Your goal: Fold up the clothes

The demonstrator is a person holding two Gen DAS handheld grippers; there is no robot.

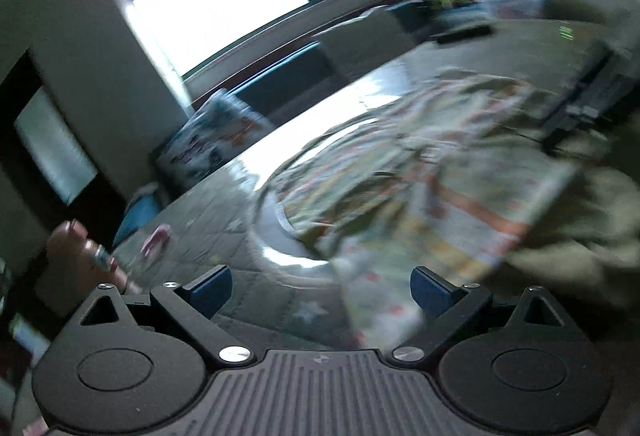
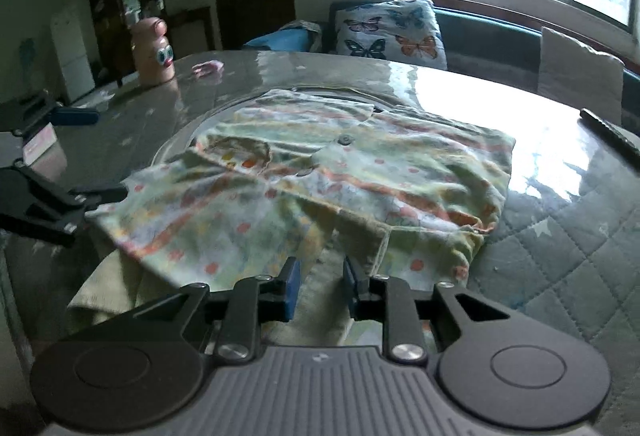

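Observation:
A pale green child's garment with orange stripes and dots lies on the glass-topped table, partly folded, its near edge hanging toward me. My right gripper sits just in front of that near edge, its blue-padded jaws narrowly apart with nothing between them. In the blurred left wrist view the same garment lies ahead and to the right. My left gripper is wide open and empty above the table; a corner of the cloth reaches by its right fingertip. The left gripper also shows at the left edge of the right wrist view, next to the garment's left corner.
A pink bottle with a cartoon face and a small pink item stand at the table's far left. A dark remote lies at the right edge. A sofa with a butterfly cushion sits behind the table under the window. A round glass turntable lies under the garment.

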